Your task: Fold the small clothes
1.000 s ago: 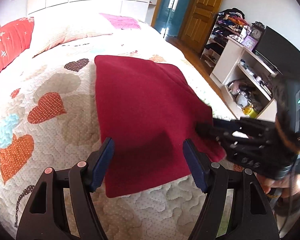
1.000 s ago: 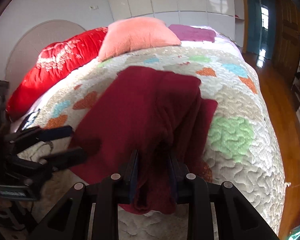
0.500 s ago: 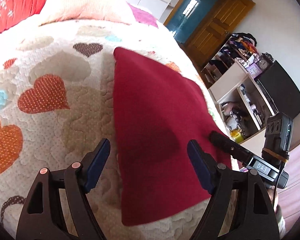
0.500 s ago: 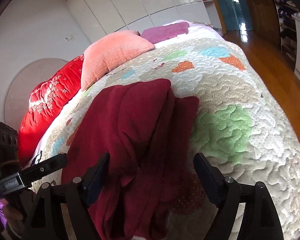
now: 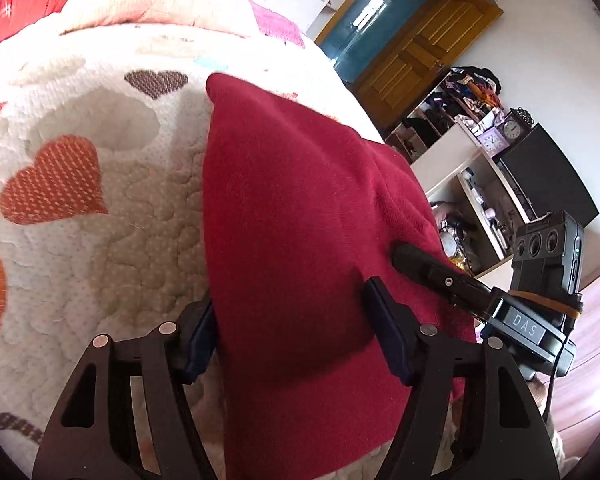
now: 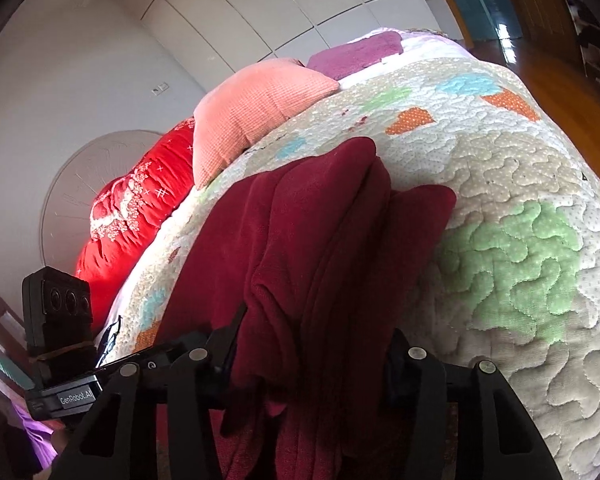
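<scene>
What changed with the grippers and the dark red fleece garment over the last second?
The right gripper let go of the dark red fleece garment half a second ago and is now open around its bunched near edge. The left gripper moved forward, its open fingers now straddling the near left edge. The heart-patterned quilt and salmon pillow stayed put.

both wrist views look close along the fingers across the bed (image 5: 80, 208), sharing the red cloth (image 5: 292, 220).
</scene>
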Motion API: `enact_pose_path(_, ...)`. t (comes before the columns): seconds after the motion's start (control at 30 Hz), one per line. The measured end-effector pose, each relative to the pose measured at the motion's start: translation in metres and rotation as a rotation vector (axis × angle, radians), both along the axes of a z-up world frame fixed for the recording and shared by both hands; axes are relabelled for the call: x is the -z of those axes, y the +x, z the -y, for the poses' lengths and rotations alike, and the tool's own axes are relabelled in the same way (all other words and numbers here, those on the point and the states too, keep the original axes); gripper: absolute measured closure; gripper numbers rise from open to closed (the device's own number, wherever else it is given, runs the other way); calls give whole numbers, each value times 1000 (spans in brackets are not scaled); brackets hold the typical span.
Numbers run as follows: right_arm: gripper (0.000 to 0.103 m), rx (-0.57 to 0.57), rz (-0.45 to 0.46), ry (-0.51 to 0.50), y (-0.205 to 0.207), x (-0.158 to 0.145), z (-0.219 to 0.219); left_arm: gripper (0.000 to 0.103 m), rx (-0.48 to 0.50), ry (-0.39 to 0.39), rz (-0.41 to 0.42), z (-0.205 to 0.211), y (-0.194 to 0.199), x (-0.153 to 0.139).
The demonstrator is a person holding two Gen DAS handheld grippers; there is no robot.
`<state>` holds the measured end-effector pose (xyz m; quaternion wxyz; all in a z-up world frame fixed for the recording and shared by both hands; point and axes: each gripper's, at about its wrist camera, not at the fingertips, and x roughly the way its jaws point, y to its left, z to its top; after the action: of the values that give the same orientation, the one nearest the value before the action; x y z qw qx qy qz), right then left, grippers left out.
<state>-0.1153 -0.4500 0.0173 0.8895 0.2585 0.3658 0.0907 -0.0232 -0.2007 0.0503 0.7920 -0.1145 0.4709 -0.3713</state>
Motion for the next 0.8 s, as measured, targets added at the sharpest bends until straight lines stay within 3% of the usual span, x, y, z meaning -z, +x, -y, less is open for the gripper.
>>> enact_pose_path(0.13, 55, -75, 29, 20, 1, -8, -32, 35, -38, 28, 73, -29, -15, -22)
enact_pose_path(0.23, 55, -120, 16, 31, 7, 1, -56, 35, -81, 55, 61, -53, -23, -22)
enact_pose_path(0.33, 45, -100, -47, -22, 9, 10, -66, 35, -98, 96, 13, -70, -26, -7)
enact_pose_path(0.5, 43, -56, -99, -72, -10, -1, -57, 35, -123, 109, 32, -78, -36, -5)
enact_pose_path(0.67, 43, -41, 67, -195, -31, -49, -65, 34, -147, 175, 91, -72, -39, -12)
enact_pose_path(0.8, 57, -124, 98, -315, -22, -56, -92, 35, -187, 194, 129, -74, -43, -17)
